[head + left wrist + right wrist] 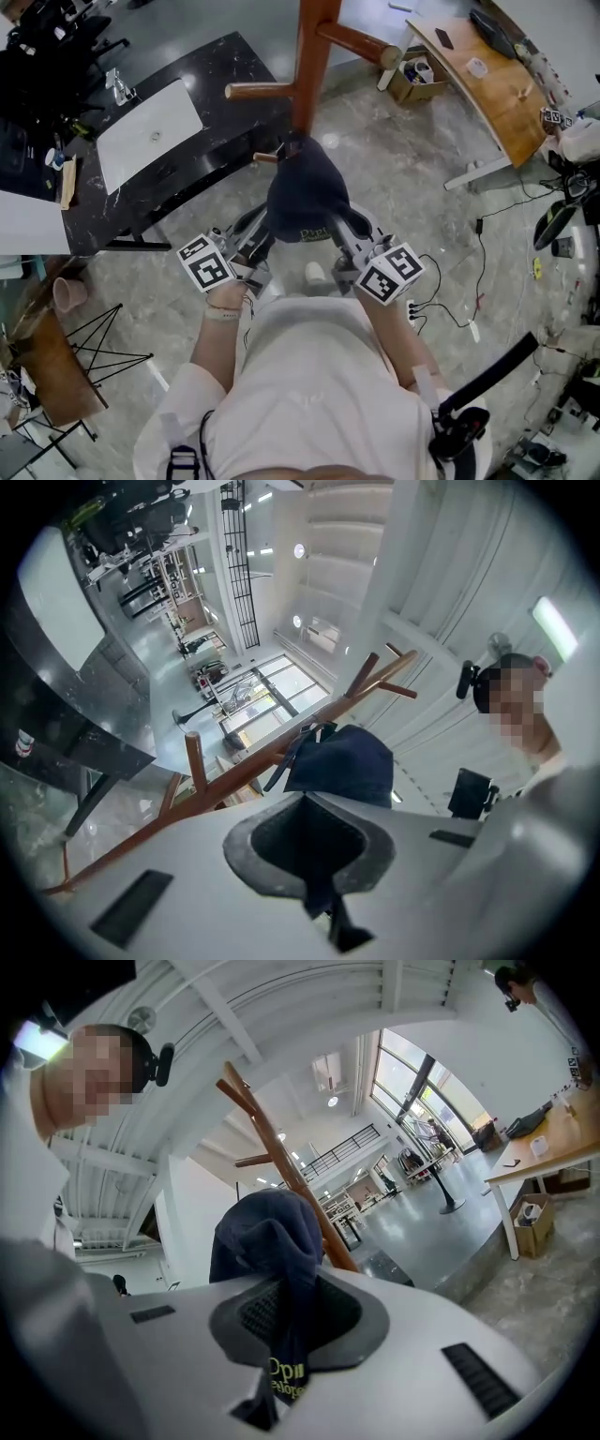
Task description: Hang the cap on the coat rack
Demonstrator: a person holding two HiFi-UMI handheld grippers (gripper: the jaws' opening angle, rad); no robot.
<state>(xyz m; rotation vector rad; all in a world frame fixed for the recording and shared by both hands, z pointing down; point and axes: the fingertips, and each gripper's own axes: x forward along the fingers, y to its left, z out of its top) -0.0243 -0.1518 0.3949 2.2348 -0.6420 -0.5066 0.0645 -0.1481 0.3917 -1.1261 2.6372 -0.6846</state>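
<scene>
Navy cap clamped by left gripper and right gripper fingers; we logged the rack peg at its eleven o'clock.

light: bright, even indoor | gripper views: fisheye, dark corners | focus: mostly sharp

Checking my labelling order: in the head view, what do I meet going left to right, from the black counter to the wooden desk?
black counter → left gripper → cap → right gripper → wooden desk
</scene>
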